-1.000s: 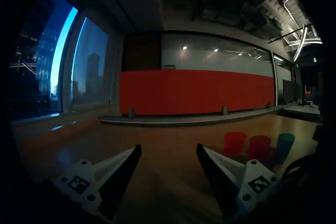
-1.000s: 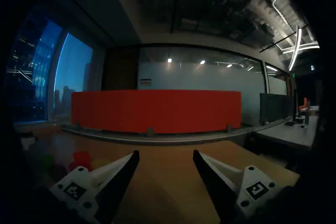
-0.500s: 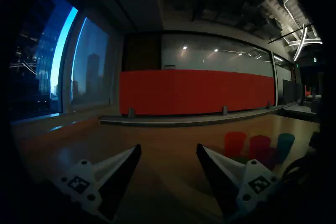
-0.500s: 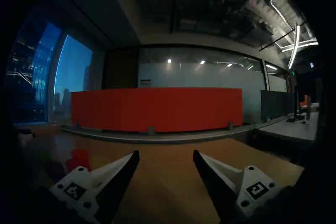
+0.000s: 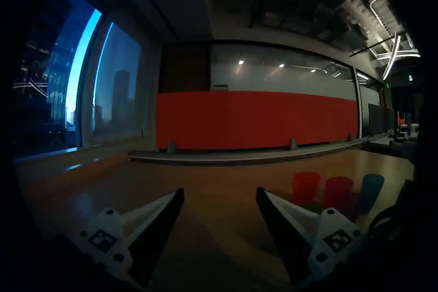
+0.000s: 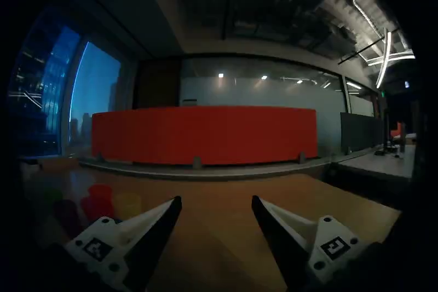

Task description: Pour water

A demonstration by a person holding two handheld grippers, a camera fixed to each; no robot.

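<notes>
Left gripper view, teal cup (image 5: 372, 192) upright

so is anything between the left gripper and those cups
Nothing visible does: only bare table lies between the open left gripper and the cups, which stand ahead and off to its right.

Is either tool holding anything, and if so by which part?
Nothing is held. The left tool and right tool are both open, with bare table in each gap; the cups stand apart.
</notes>
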